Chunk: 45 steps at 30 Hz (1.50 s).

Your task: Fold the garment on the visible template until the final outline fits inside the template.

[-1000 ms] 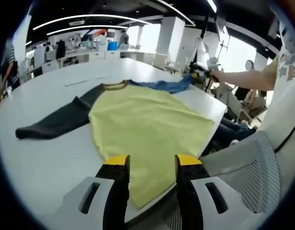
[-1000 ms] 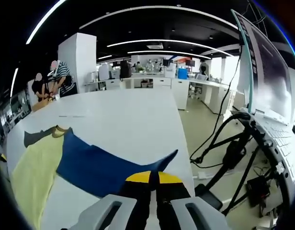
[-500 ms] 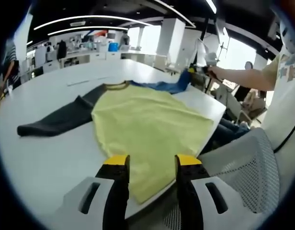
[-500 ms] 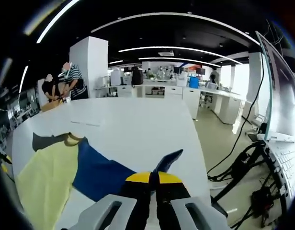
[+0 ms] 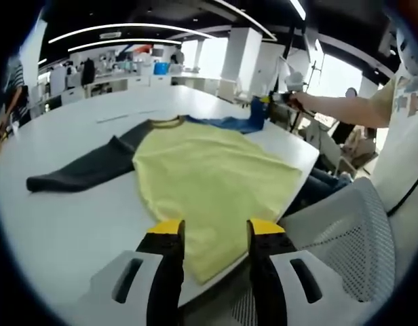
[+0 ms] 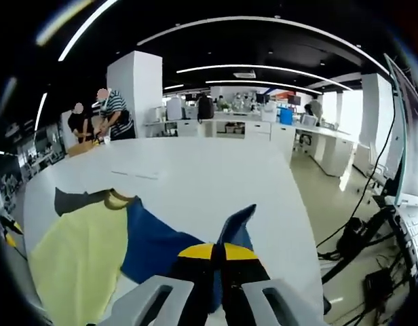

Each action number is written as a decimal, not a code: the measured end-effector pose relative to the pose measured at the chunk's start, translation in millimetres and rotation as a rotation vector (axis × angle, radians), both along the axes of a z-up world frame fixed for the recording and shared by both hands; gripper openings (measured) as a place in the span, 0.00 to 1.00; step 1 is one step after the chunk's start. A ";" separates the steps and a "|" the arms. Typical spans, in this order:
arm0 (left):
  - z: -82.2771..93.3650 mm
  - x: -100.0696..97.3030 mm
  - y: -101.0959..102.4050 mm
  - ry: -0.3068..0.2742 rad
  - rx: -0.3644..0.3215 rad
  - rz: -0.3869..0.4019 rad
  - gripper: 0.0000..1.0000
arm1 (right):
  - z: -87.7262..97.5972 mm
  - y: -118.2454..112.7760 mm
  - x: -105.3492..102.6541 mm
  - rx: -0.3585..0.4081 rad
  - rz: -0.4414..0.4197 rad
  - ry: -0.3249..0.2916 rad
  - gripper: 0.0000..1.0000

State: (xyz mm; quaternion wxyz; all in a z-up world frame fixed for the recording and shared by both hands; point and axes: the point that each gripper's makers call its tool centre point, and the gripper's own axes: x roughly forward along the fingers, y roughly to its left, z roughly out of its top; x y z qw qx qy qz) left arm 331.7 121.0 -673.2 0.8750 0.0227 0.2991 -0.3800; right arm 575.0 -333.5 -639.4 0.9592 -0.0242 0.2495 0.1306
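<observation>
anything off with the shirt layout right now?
Yes. The shirt's hem corner hangs over the table edge near the left tool. The blue sleeve is lifted, pinched in the shut right tool. No template shows.

1. The left gripper view looks from the near edge of the white bench (image 5: 66,224), low and close over the hem of the garment (image 5: 209,183), facing along its length toward the collar and the office beyond.
2. That view's own left hand-held gripper (image 5: 209,234) rises from the bottom; the right hand-held gripper (image 5: 271,100) appears far off at upper right, at the bench's far corner.
3. The right gripper view looks from that corner, just above the blue sleeve (image 6: 185,241), facing across the bench (image 6: 209,176) toward distant desks.
4. Both views share the yellow body, the collar, the blue sleeve and the bench top, seen from roughly opposite ends.
</observation>
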 end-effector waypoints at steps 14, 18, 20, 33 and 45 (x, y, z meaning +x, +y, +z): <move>1.0 -2.2 7.8 -0.007 -0.013 0.002 0.33 | -4.6 50.1 -0.9 -0.015 0.113 0.064 0.00; 2.0 -3.0 9.7 -0.010 -0.015 0.003 0.33 | -4.4 60.0 -1.8 -0.018 0.133 0.071 0.00; 2.5 -3.5 10.6 -0.011 -0.016 0.003 0.33 | -4.4 65.6 -2.3 -0.018 0.144 0.076 0.00; 5.6 -6.3 15.8 -0.018 -0.024 0.007 0.33 | -5.1 102.5 -6.1 -0.022 0.218 0.103 0.00; 7.9 -4.3 15.3 -0.027 -0.039 0.011 0.32 | -10.6 138.4 -8.0 -0.024 0.288 0.133 0.00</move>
